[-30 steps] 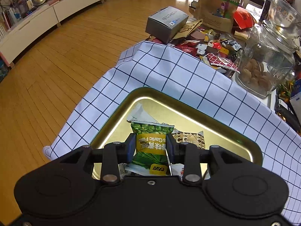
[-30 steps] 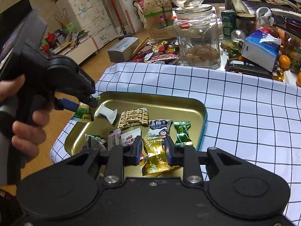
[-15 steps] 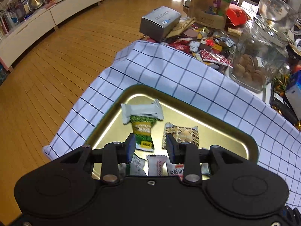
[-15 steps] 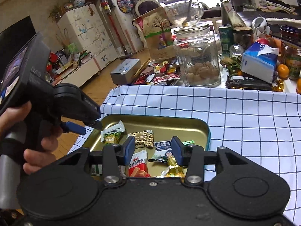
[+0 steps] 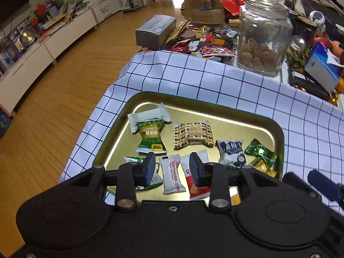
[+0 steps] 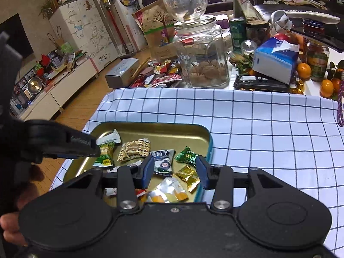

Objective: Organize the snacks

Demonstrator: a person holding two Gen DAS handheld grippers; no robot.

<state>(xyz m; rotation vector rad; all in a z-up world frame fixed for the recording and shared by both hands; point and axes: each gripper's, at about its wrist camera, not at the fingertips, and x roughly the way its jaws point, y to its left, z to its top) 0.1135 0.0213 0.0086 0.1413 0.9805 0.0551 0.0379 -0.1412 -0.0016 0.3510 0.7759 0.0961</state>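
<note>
both jaws parted, empty — left gripper [image 5: 172,168], right gripper [image 6: 175,172] over tray [image 5: 215,109].

- Far across the checked cloth [image 6: 258,124] we see a glass jar [image 6: 203,58] holding brown lumps.
- Left of it lies a grey box [image 5: 155,31].
- Right of it we find a blue tissue pack [image 6: 275,61] and oranges [image 6: 304,70].
</note>
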